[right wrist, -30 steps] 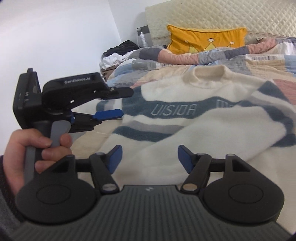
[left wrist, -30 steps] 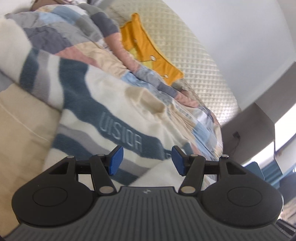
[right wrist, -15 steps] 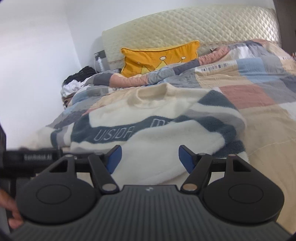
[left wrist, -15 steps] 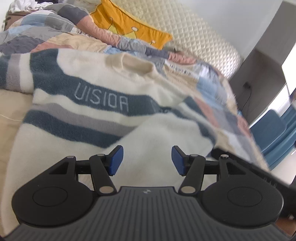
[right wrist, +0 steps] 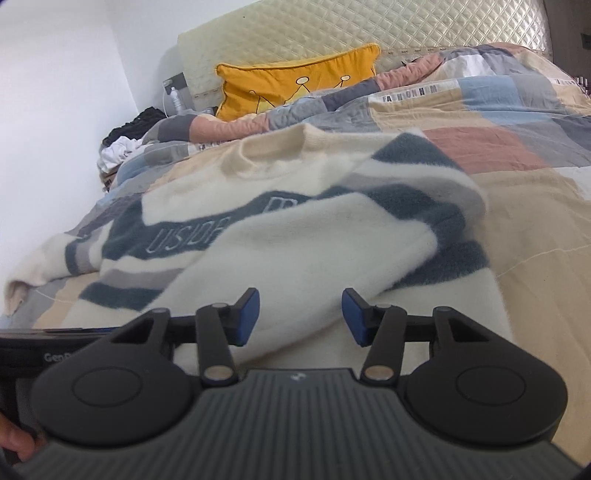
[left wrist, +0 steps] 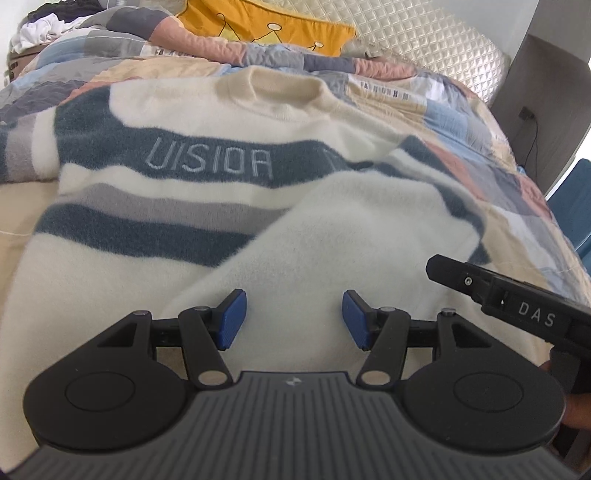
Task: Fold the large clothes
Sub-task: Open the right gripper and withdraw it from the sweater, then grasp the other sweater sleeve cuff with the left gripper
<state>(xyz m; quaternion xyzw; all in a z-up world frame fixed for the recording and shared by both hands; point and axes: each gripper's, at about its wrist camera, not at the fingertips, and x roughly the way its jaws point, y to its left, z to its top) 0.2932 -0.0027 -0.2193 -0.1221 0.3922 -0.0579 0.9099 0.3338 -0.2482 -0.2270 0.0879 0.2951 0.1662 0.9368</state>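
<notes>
A cream sweater with navy and grey stripes and the lettering "UISIOA" lies spread on the bed, collar toward the headboard; it also shows in the right wrist view. Its right sleeve is folded across the body. My left gripper is open and empty, low over the sweater's lower part. My right gripper is open and empty over the folded sleeve. The right gripper's body shows at the right of the left wrist view.
A patchwork quilt covers the bed. An orange pillow leans on the quilted headboard. A pile of clothes sits at the far left by the white wall. A grey cabinet and a blue chair stand at the right.
Both grippers have swung to face the sweater head-on and drawn back toward its lower edge. The left view turned from the bed's side to its middle. Both stayed open.
</notes>
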